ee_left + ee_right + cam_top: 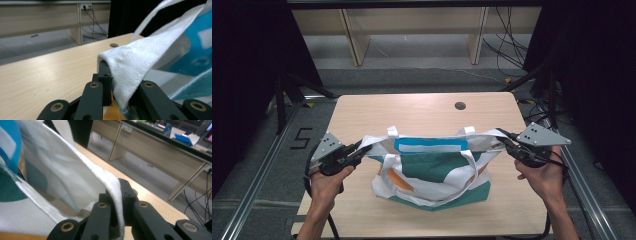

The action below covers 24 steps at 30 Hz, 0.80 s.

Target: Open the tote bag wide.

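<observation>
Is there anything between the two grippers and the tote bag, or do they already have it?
Nothing stands between them. The left gripper is shut on the tote bag at its left top edge, the right gripper on its right top edge, with white fabric pinched between each pair of jaws.

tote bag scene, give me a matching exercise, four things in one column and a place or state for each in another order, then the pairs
Things:
1. left gripper
2. right gripper
3. tote bag
4. round hole

Places or states:
A. in the tabletop beyond the bag
B. shut on the bag's rim at the high view's right
C. stretched open between both grippers, base on the table
D. shut on the bag's rim at the high view's left

Pairs: 1-D, 2-B, 3-C, 4-A
</observation>
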Each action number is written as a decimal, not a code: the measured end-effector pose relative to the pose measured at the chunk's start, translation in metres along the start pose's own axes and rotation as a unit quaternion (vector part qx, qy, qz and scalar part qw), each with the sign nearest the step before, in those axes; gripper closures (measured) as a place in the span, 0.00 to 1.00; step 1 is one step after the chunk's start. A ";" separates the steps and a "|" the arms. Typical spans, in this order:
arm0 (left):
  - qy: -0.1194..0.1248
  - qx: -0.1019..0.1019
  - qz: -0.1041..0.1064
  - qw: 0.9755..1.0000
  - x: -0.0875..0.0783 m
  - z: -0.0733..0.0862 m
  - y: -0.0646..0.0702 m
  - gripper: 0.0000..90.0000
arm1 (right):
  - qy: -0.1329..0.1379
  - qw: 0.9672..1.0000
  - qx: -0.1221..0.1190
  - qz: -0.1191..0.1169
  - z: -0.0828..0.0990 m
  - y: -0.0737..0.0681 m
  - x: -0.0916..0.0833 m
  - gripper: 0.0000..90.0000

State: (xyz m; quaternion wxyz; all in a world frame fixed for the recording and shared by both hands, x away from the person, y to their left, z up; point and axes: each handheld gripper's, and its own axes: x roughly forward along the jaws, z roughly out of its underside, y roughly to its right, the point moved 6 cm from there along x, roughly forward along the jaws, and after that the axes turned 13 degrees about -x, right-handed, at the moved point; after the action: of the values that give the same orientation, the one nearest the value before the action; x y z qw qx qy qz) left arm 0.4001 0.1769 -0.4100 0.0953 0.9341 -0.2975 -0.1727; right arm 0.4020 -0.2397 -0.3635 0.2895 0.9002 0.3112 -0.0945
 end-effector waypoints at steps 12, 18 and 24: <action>-0.060 -0.039 -0.008 0.997 0.025 0.044 -0.025 0.88 | -0.048 0.998 -0.014 -0.023 0.024 -0.013 0.025 0.97; -0.073 -0.023 -0.011 0.997 0.026 0.049 -0.024 0.88 | -0.062 0.997 -0.011 -0.032 0.036 -0.016 0.031 0.97; -0.091 -0.013 -0.011 0.996 0.029 0.061 -0.025 0.88 | -0.080 0.996 -0.011 -0.044 0.049 -0.023 0.035 0.97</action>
State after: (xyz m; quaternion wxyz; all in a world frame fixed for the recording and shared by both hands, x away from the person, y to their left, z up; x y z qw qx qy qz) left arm 0.4122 0.1754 -0.4810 0.0783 0.9164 -0.2921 -0.2621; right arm 0.4158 -0.2354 -0.4265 0.3192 0.8720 0.3272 -0.1750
